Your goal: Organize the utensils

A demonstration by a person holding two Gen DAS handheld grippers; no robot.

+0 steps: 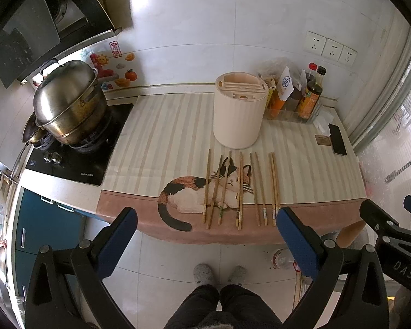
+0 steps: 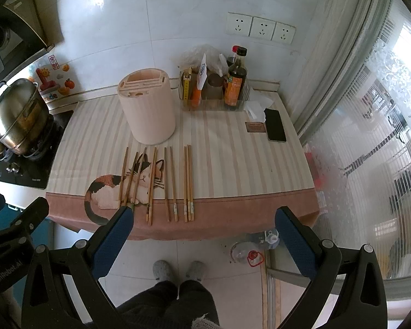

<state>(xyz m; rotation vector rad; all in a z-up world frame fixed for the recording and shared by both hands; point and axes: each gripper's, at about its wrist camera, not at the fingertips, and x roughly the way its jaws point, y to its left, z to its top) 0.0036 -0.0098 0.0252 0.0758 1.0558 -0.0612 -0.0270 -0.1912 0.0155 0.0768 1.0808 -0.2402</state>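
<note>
Lying in a row on the cat-print tablecloth (image 1: 301,164): wooden chopsticks (image 1: 241,189), just in front of the cream utensil holder (image 1: 239,109). Right of holder: condiment bottles (image 1: 309,96), phone (image 1: 337,139). Left: steel steamer pot (image 1: 68,98). Left gripper (image 1: 205,235) and right gripper (image 2: 202,235): fingers spread wide, empty, short of the tablecloth's edge.

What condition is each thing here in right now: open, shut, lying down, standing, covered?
Left tongs: open, empty.
Right tongs: open, empty.
Chopsticks: lying flat in a row on the mat.
Utensil holder: upright, slots look empty.
Steel pot: lid on, on the stove.
Sauce bottle: upright, capped.
Phone: flat, screen dark.
</note>
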